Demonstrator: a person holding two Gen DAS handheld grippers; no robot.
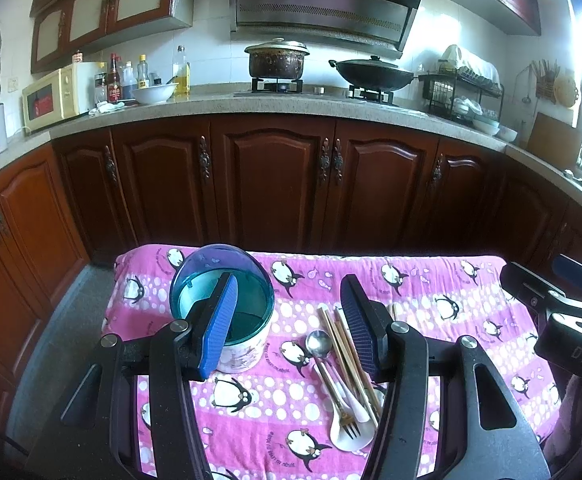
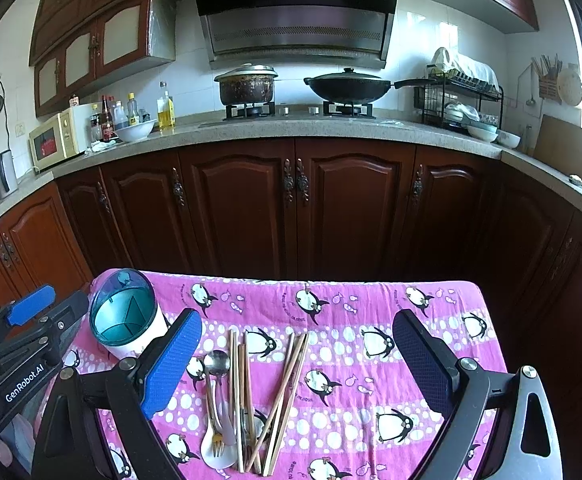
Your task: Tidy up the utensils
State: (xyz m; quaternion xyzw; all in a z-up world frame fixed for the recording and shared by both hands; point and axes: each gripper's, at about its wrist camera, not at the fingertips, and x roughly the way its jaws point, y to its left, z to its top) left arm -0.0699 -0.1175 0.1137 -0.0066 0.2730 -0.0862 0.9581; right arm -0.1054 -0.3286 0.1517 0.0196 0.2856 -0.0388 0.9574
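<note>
A teal-rimmed white utensil holder (image 1: pixel 227 312) (image 2: pixel 125 316) with inner compartments stands at the left of a small table under a pink penguin cloth (image 1: pixel 411 292) (image 2: pixel 351 320). Beside it on the cloth lies a pile: a steel spoon (image 1: pixel 318 342) (image 2: pixel 215 362), a fork (image 1: pixel 349 426) (image 2: pixel 217 446), a white spoon (image 1: pixel 353 434) (image 2: pixel 217 458) and several wooden chopsticks (image 1: pixel 341 344) (image 2: pixel 287 380). My left gripper (image 1: pixel 289 312) hovers open above holder and pile, nothing between its blue pads. My right gripper (image 2: pixel 297 354) stands open over the pile, empty.
Dark wooden cabinets (image 2: pixel 295 208) face the table closely. The counter (image 2: pixel 291 126) above carries a pot, a wok, bottles, a bowl, a microwave and a dish rack. The right gripper body (image 1: pixel 563 308) shows at the right edge of the left wrist view.
</note>
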